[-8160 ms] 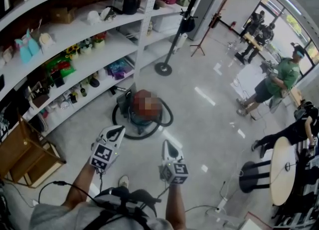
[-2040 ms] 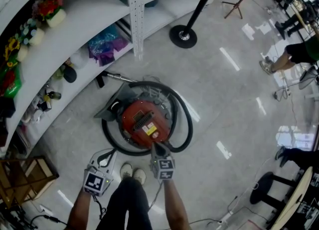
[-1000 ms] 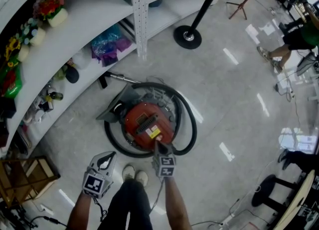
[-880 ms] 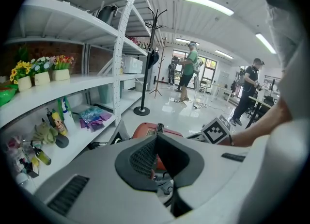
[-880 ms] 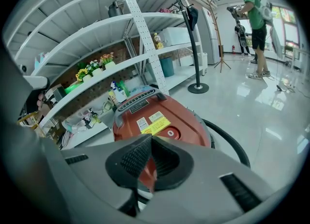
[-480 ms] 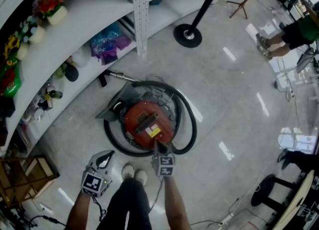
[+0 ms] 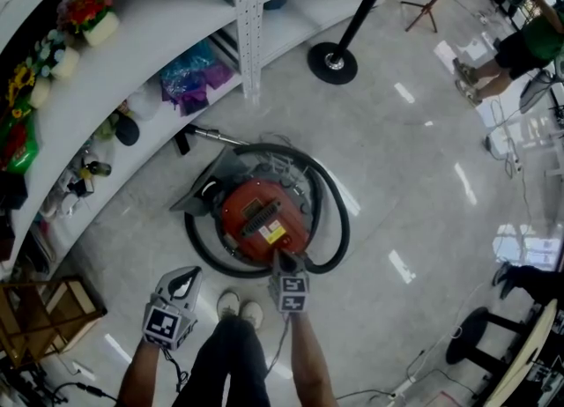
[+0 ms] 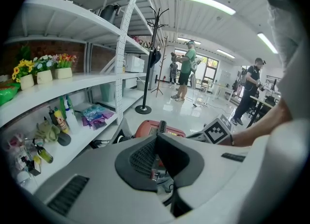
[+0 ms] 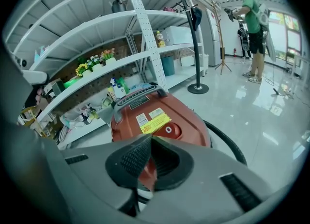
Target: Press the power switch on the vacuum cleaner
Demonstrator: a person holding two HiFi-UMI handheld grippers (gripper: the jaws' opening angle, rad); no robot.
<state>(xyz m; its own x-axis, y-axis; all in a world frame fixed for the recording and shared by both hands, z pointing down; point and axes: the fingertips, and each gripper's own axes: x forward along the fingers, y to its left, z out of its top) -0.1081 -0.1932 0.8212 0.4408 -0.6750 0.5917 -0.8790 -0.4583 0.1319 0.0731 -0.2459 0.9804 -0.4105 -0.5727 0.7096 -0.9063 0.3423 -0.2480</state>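
Standing on the glossy pale floor (image 7: 414,167) just in front of the white shelves (image 7: 176,18), the red vacuum cleaner (image 7: 263,218) has its black hose (image 7: 337,220) looped round its body. The person's shoes (image 7: 240,308) are close behind it.

The right hand-held gripper (image 7: 278,258) points down at the near edge of the red shell. In the right gripper view its jaws are closed tip to tip with nothing between them (image 9: 150,140), and the tip sits just below a small round button (image 9: 168,130) on a raised red panel, beside a yellow label (image 9: 155,122). Whether the tip touches the shell cannot be told. A grey handle (image 9: 138,97) runs across the far side of the shell.

The left hand-held gripper (image 7: 188,277) is held off to the left, apart from the vacuum cleaner and above bare floor. Its jaws are likewise closed and empty (image 8: 157,138); past them its own view shows the red shell and the marker cube (image 8: 216,131) of the right hand-held gripper.

Bottles, flower pots and packets fill the shelves, and the round base of a coat stand (image 7: 332,62) rests on the floor beyond.
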